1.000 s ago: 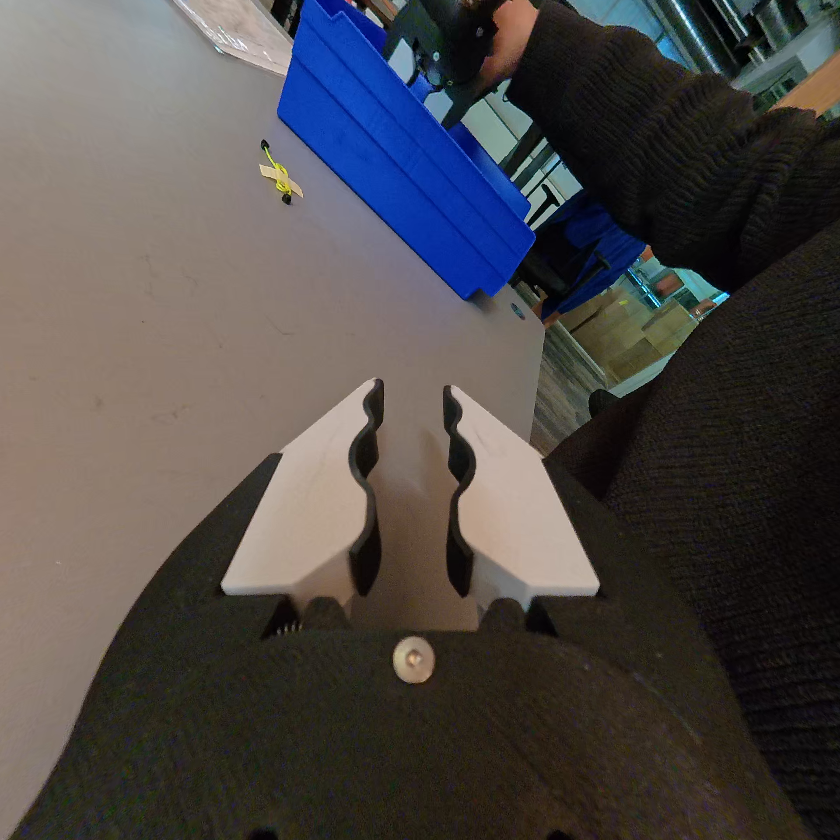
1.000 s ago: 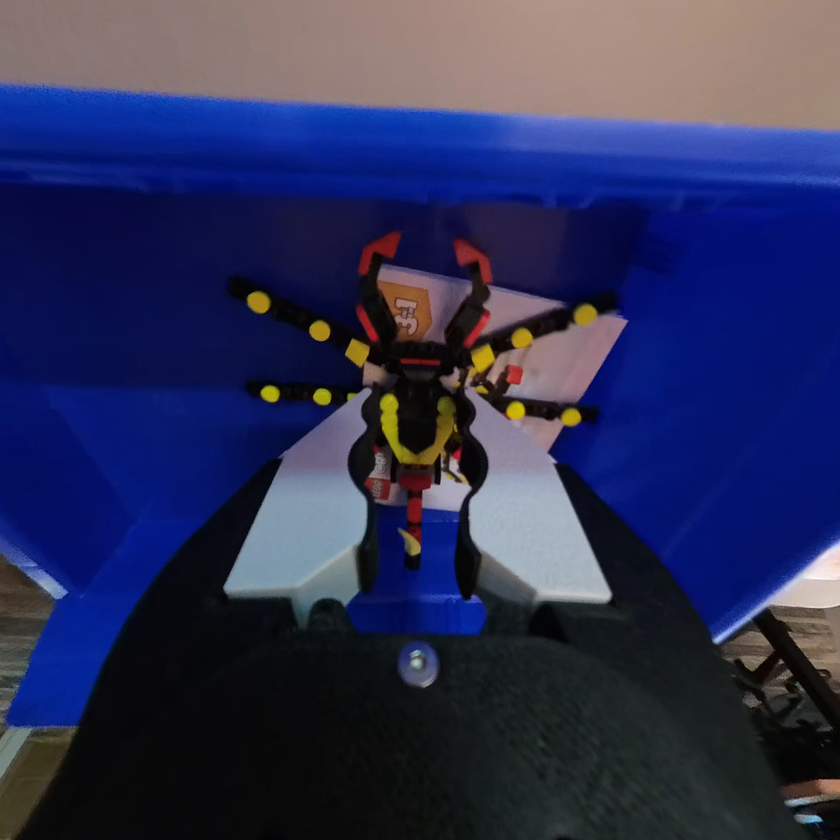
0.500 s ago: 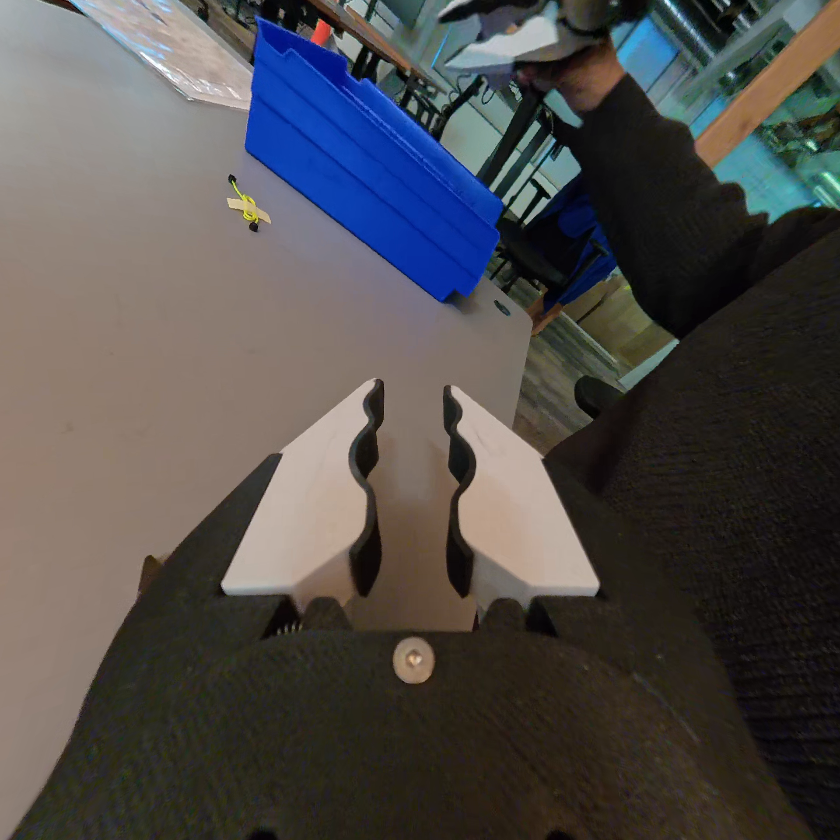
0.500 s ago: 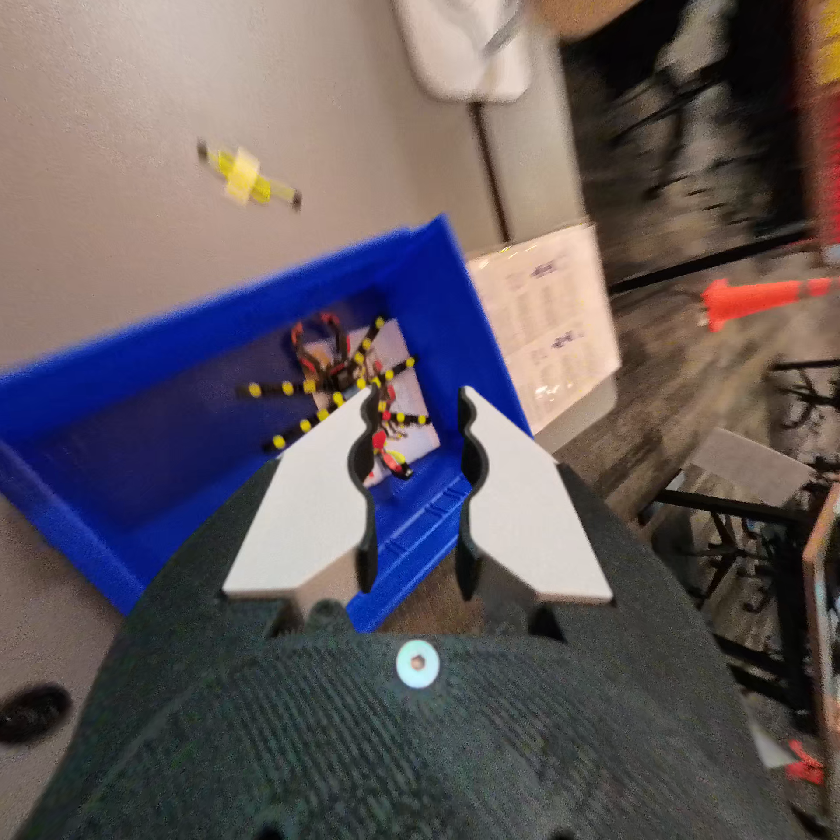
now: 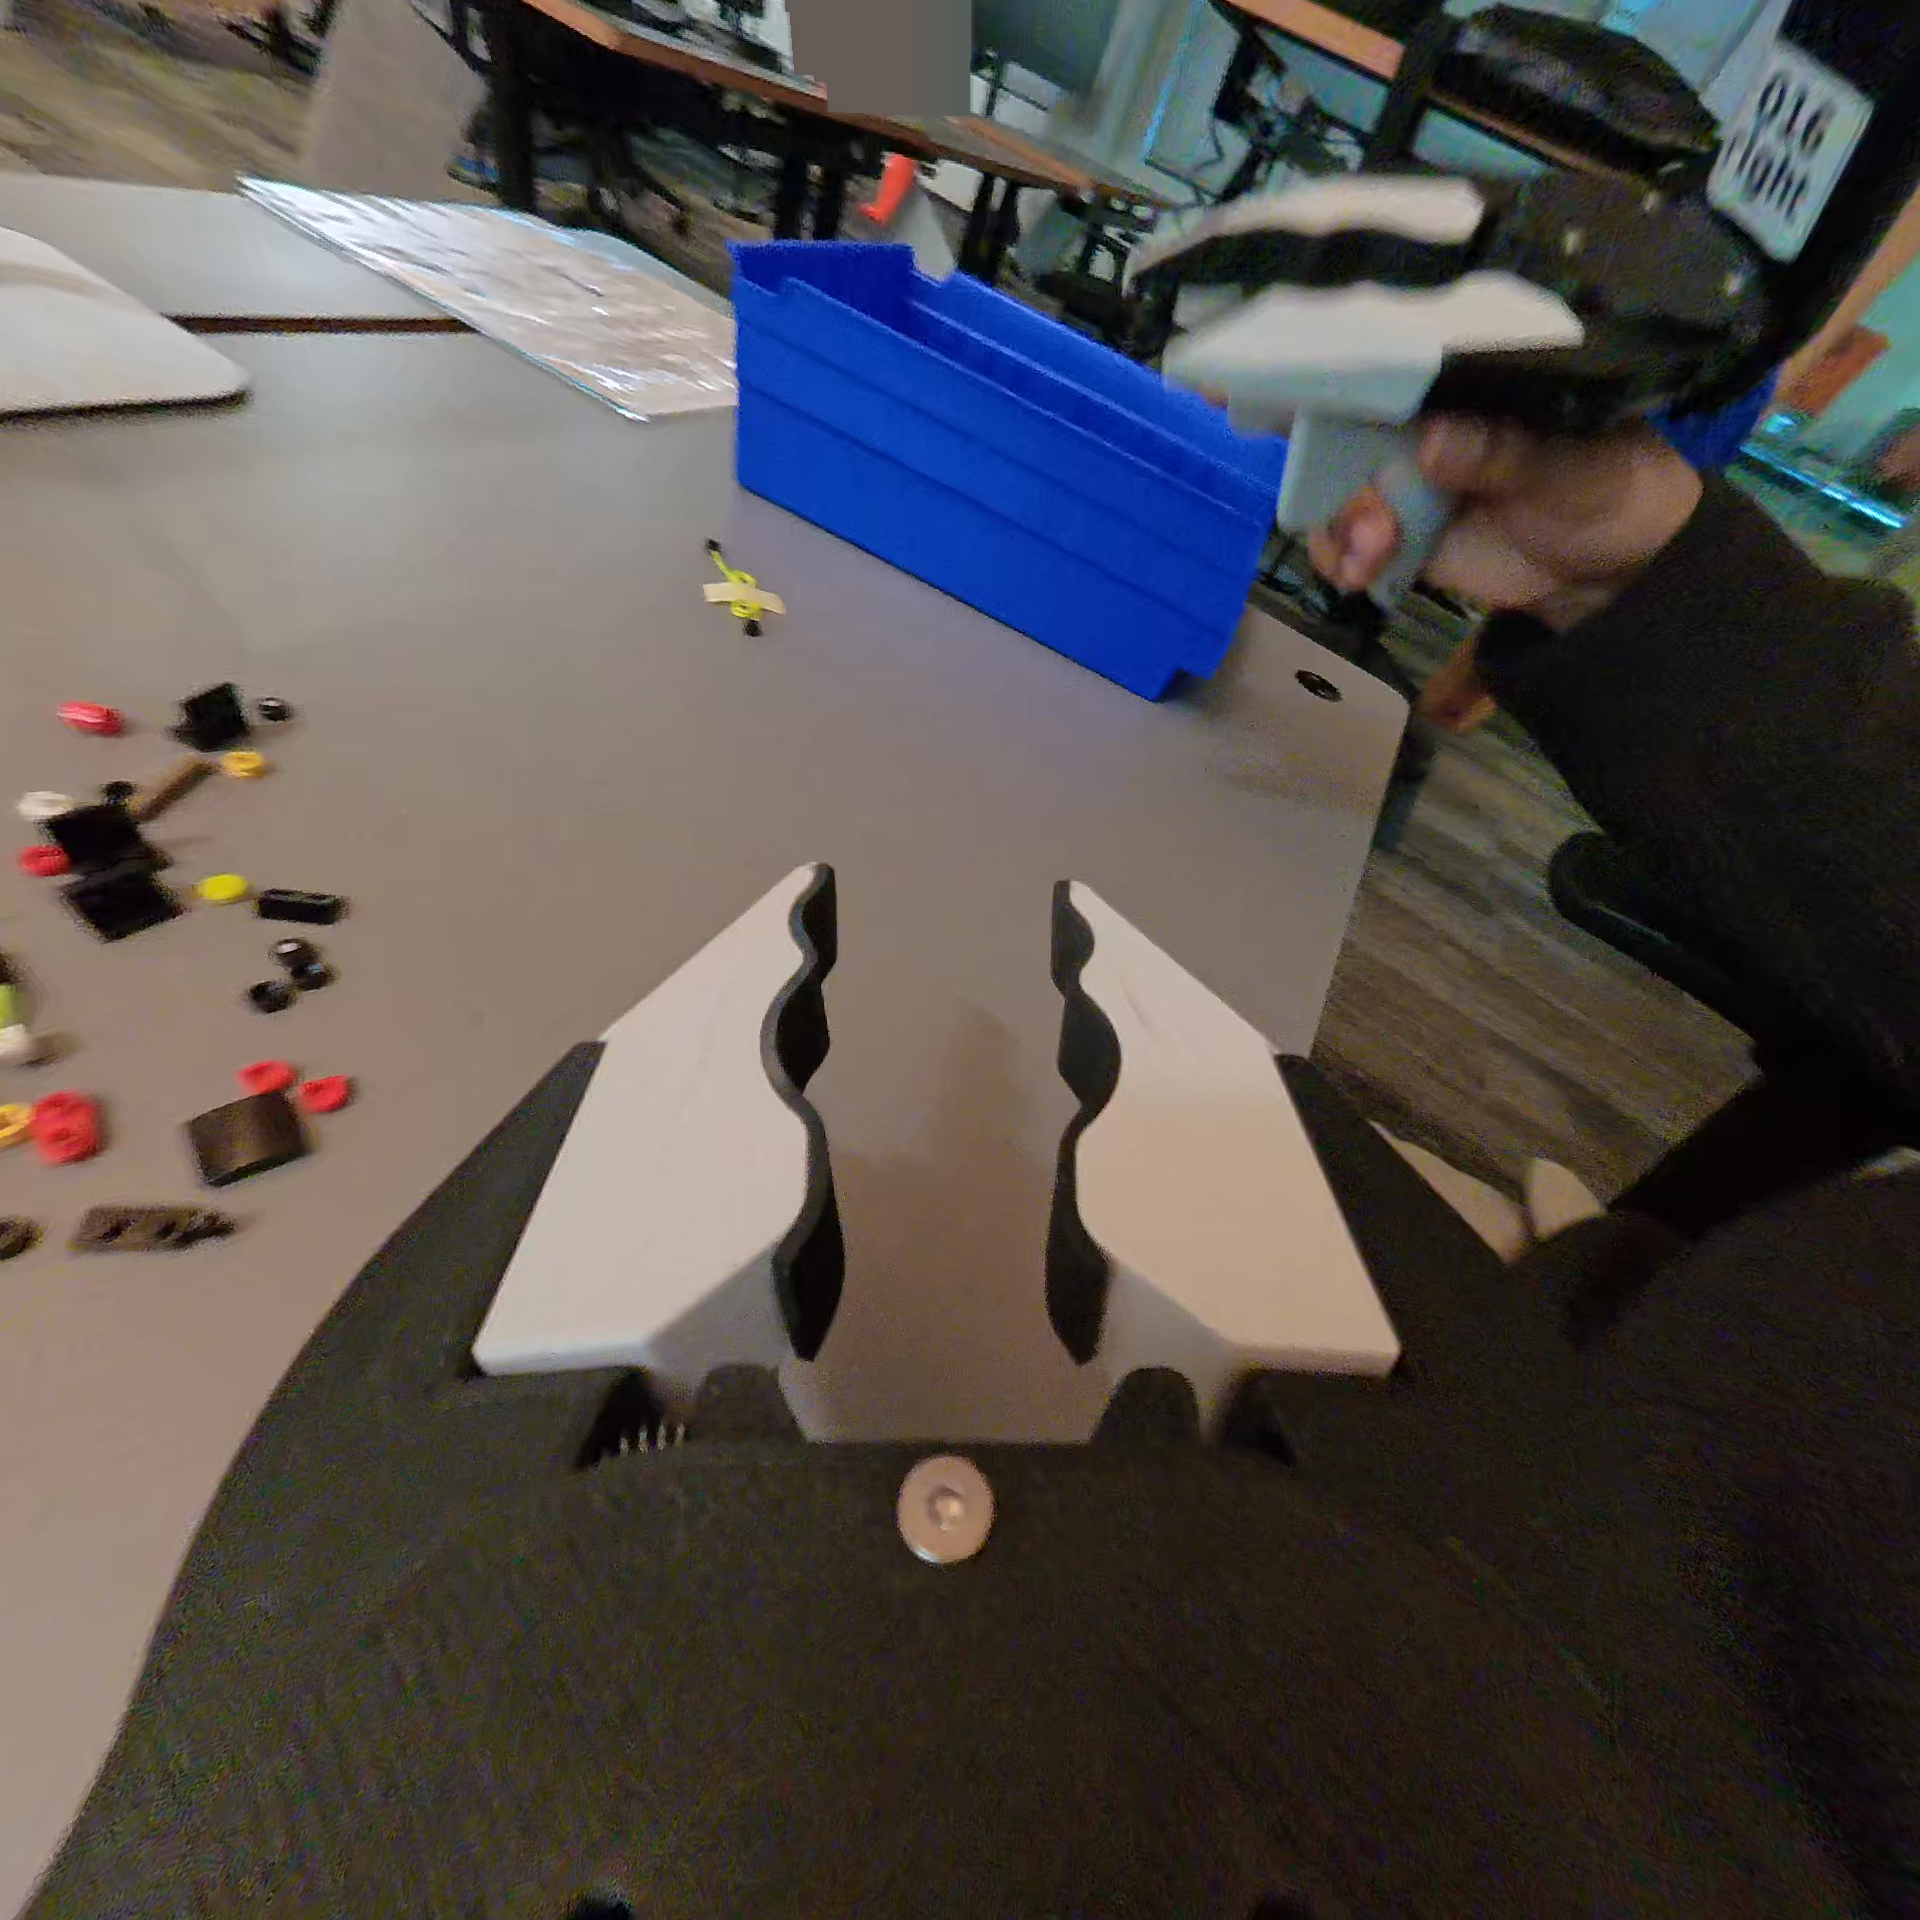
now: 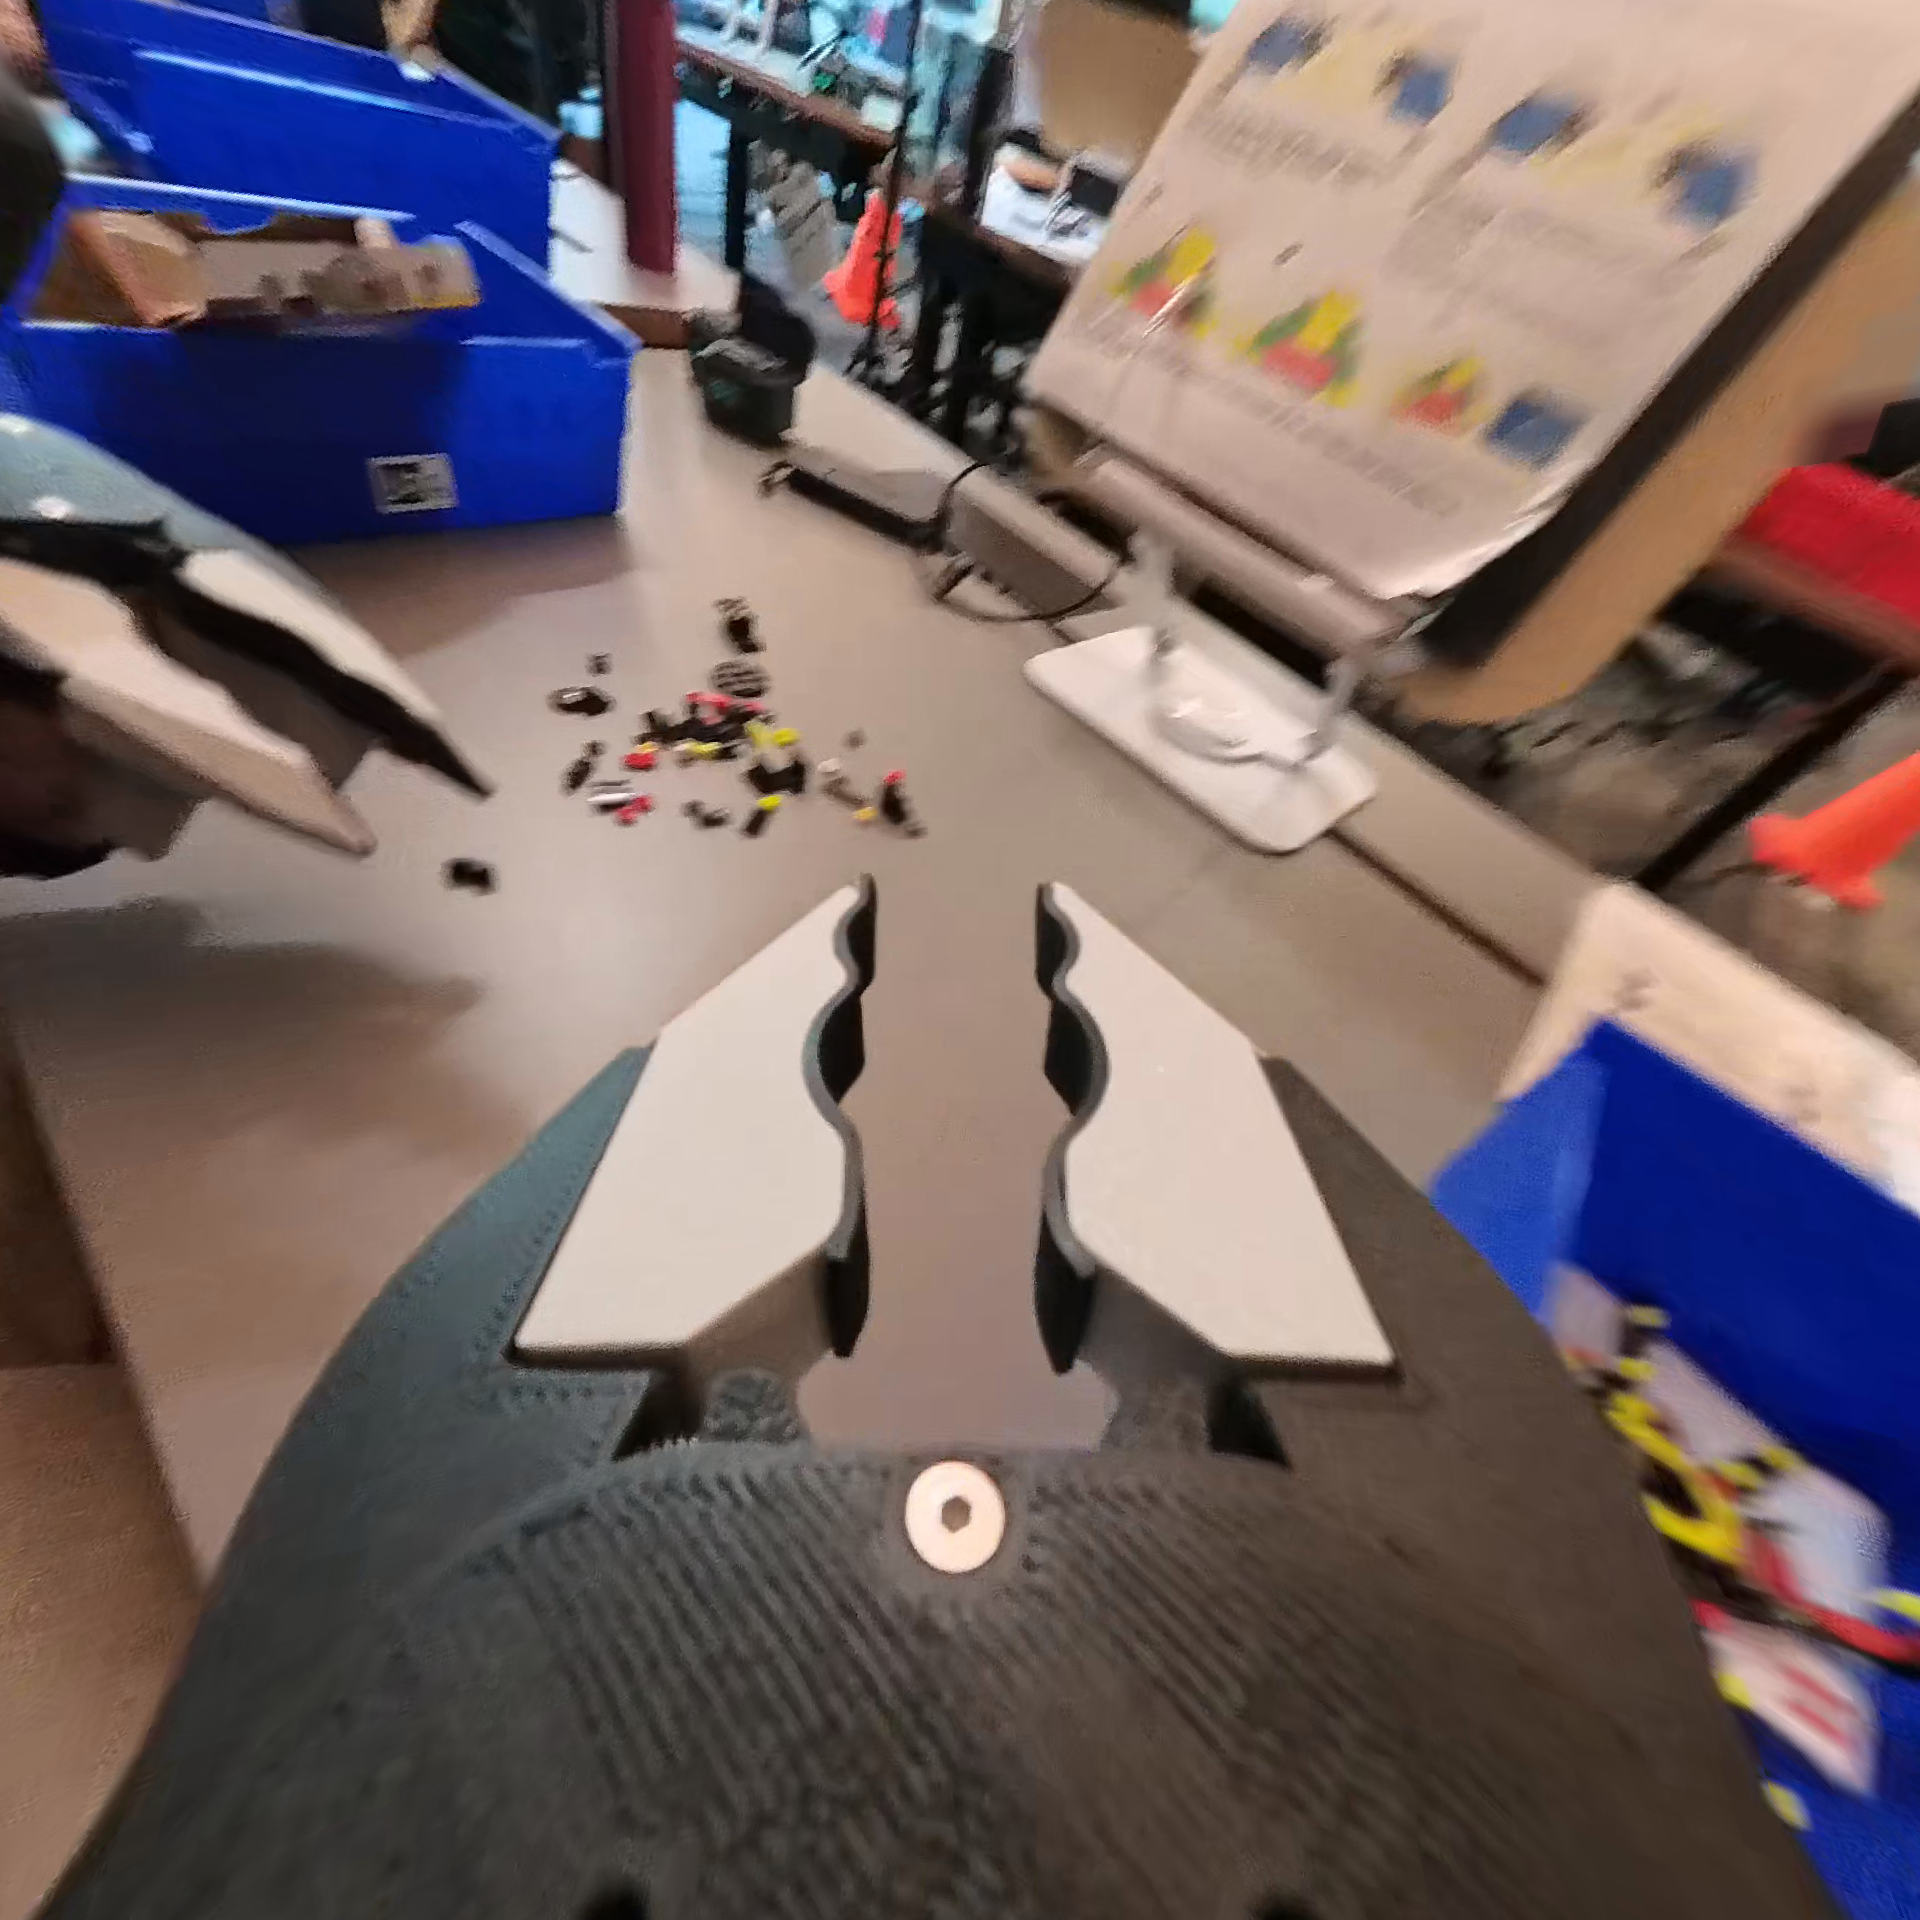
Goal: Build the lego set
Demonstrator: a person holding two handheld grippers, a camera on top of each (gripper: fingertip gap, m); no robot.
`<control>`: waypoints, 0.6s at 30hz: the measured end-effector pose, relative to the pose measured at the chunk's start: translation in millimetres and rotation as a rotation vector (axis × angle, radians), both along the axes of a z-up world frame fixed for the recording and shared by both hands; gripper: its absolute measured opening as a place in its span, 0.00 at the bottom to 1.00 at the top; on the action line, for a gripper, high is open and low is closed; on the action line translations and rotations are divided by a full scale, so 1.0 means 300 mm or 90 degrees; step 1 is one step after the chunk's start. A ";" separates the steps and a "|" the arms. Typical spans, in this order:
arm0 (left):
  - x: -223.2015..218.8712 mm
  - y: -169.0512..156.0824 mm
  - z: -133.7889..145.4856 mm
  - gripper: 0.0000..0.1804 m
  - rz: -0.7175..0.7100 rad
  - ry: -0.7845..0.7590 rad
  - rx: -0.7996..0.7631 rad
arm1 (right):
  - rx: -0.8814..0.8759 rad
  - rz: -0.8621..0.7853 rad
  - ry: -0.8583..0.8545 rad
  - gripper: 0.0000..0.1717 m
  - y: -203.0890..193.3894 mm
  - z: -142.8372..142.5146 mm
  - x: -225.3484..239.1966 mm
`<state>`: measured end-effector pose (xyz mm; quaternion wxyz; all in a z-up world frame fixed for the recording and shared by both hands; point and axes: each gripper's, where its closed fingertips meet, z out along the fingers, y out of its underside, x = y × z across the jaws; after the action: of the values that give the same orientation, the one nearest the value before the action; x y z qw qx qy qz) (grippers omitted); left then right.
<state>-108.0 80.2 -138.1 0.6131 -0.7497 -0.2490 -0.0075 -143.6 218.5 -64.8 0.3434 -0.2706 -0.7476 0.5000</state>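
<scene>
2 grippers, our left gripper and right gripper, hang with fingers apart and nothing between them above the grey table, the scattered toy-brick pieces lying at 11 o'clock from our right fingertips, nearer the left gripper.

the desk is showing a smooth matt grey top. near its far right corner the blue bin is looking like glossy moulded plastic. toward the left edge small plastic bricks are lying. both grippers' bodies are looking rough and textured, with smooth matt pale fingers.
</scene>
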 end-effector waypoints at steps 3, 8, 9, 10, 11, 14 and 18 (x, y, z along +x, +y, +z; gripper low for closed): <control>0.028 -0.058 -0.007 0.22 0.028 -0.011 0.000 | -0.004 0.020 -0.042 0.22 -0.057 -0.109 0.053; 0.135 -0.116 -0.016 0.22 0.041 -0.038 0.016 | -0.038 0.011 -0.053 0.28 -0.015 -0.182 0.121; 0.150 -0.124 -0.028 0.22 0.044 -0.039 0.006 | -0.056 0.005 -0.058 0.29 -0.003 -0.187 0.126; 0.162 -0.133 -0.045 0.22 0.049 -0.045 -0.010 | -0.075 0.007 -0.067 0.30 0.001 -0.193 0.136; 0.171 -0.143 -0.067 0.22 0.056 -0.054 -0.028 | -0.090 0.014 -0.075 0.31 0.000 -0.199 0.147; 0.194 -0.170 -0.098 0.23 0.064 -0.079 -0.045 | -0.097 0.024 -0.085 0.33 -0.011 -0.214 0.165; 0.176 -0.189 -0.085 0.23 0.083 -0.087 -0.024 | -0.094 0.041 -0.081 0.33 -0.044 -0.214 0.166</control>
<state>-55.2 23.6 -163.8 0.5799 -0.7410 -0.3383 -0.0142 -93.8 205.2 -129.0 0.2584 -0.3022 -0.7374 0.5461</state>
